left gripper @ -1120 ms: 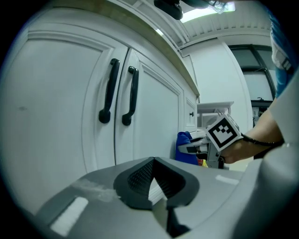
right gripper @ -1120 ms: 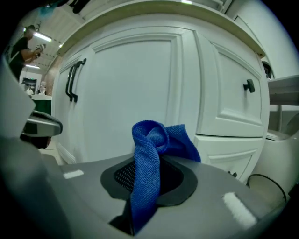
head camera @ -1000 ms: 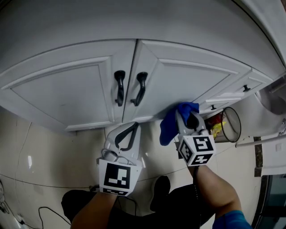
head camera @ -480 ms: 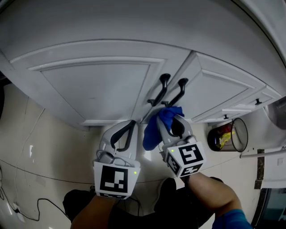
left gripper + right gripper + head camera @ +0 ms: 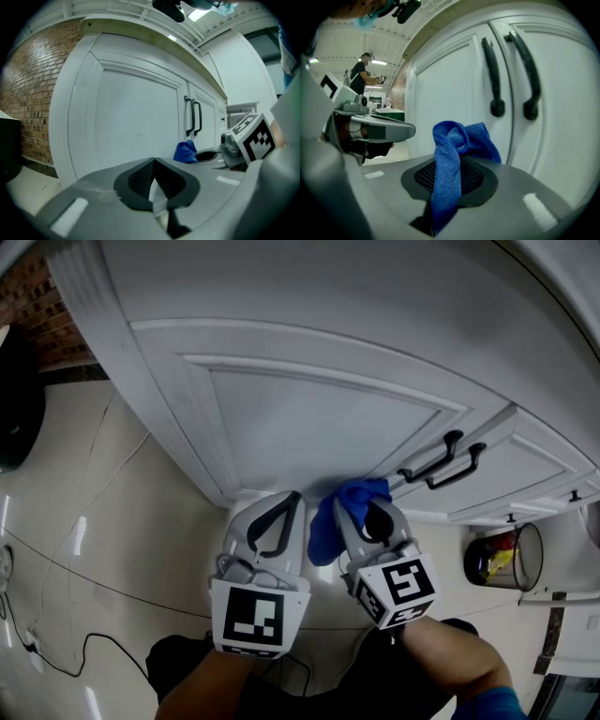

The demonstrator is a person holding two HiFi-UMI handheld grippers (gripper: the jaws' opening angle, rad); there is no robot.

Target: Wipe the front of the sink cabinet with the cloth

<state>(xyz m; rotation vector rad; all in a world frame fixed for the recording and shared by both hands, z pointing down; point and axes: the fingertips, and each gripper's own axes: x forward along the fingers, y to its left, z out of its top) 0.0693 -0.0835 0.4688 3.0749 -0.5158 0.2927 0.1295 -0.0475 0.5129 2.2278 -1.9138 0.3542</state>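
Head view: white cabinet doors (image 5: 309, 418) fill the upper part, and two black handles (image 5: 439, 460) sit side by side at the right, where the doors meet. Below lies a beige tiled floor (image 5: 112, 549) with a thin dark cable (image 5: 66, 662) trailing across its lower left. A strip of brick wall (image 5: 42, 306) shows at the top left. The left gripper (image 5: 281, 507) and right gripper (image 5: 370, 521) are held close together near the lower edge of the left door. The blue cloth (image 5: 342, 512) is bunched at the right gripper's tip, low on that door, near the gap between the doors. At the far right a wire bin (image 5: 511, 559) stands on the floor with something red and yellow inside; what it is cannot be made out.

Left gripper view: the jaws are pressed together with nothing between them. Ahead is the panelled left door, with the brick wall at the left and a countertop edge (image 5: 154, 40) above. The cloth and the right gripper's marked cube (image 5: 251, 138) show at the right.

Right gripper view: the jaws are clamped on the cloth, which rises in a knot-like bunch just in front of the door. Whether it touches the door cannot be told. A person (image 5: 361, 70) stands far back at the left.
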